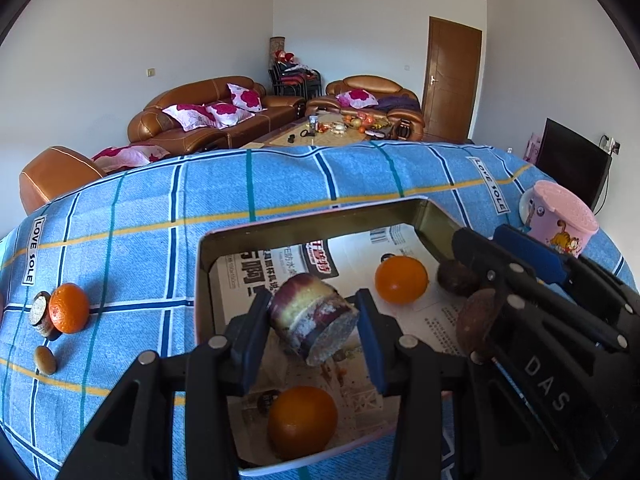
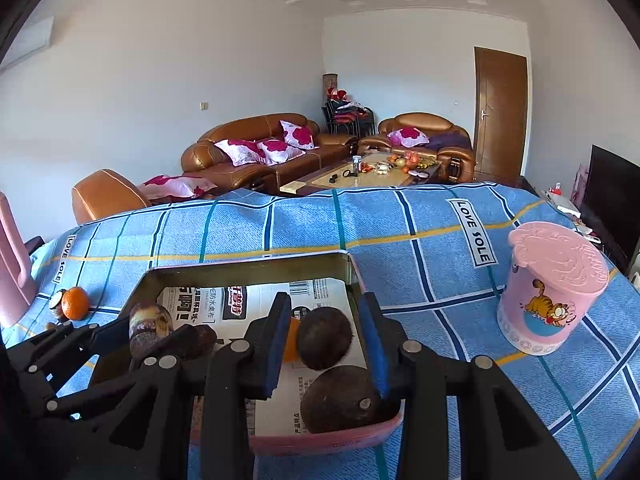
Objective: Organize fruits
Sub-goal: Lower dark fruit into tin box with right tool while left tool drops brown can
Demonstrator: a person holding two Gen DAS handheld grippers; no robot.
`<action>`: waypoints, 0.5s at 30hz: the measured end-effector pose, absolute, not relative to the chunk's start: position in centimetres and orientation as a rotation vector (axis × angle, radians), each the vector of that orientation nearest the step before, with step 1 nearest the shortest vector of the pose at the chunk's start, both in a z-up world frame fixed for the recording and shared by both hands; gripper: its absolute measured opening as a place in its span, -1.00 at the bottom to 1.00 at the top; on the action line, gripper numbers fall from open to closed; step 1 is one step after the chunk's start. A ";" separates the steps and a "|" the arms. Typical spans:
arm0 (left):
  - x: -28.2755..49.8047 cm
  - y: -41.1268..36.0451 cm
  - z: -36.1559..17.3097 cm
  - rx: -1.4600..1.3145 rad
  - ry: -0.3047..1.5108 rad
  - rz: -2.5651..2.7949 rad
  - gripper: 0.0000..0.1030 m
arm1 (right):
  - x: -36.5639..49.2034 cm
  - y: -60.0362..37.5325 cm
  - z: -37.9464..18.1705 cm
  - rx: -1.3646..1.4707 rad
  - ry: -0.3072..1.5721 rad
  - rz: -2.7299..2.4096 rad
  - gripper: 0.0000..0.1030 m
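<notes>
A pink tin tray (image 1: pixel 304 220) lined with newspaper sits on the blue checked cloth. My left gripper (image 1: pixel 314 326) is shut on a purple and yellow cut cane piece (image 1: pixel 314 320) and holds it over the tray. Two oranges (image 1: pixel 401 280) (image 1: pixel 302 422) and two dark brown round fruits (image 2: pixel 325 338) (image 2: pixel 340 400) lie in the tray. My right gripper (image 2: pixel 328 344) is open above the tray's right end, with the brown fruits showing between its fingers. Another orange (image 1: pixel 69 308) lies on the cloth at the left.
Next to the loose orange lie a cut brown piece (image 1: pixel 42 314) and a small brown nut-like fruit (image 1: pixel 45 360). A pink cartoon tub (image 2: pixel 550 288) stands at the right. A pink object (image 2: pixel 14 256) stands at the far left. Sofas and a coffee table are beyond.
</notes>
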State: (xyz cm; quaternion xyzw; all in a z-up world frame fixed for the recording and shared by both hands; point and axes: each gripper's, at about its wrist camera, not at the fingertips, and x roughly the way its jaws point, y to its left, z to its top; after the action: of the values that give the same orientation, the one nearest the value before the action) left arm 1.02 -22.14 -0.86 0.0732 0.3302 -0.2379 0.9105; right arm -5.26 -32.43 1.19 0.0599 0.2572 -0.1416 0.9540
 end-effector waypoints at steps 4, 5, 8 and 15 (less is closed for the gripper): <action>1.3 -22.4 -1.1 0.159 0.707 -0.492 -0.15 | -5.0 -32.4 1.1 0.128 0.534 -0.265 -0.26; 1.4 -22.3 -1.2 0.155 0.710 -0.491 -0.15 | -5.0 -32.4 1.0 0.131 0.538 -0.258 -0.26; 1.3 -22.2 -1.2 0.153 0.712 -0.489 -0.14 | -4.9 -32.6 0.8 0.155 0.551 -0.216 -0.26; 0.9 -22.4 -1.0 0.170 0.695 -0.492 -0.13 | -4.8 -32.9 0.2 0.236 0.574 -0.123 0.30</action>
State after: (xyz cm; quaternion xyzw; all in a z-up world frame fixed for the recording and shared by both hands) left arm 0.94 -22.38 -0.99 0.0821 0.3366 -0.2384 0.9072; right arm -4.79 -32.89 0.20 0.1160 0.2823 -0.0603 0.9504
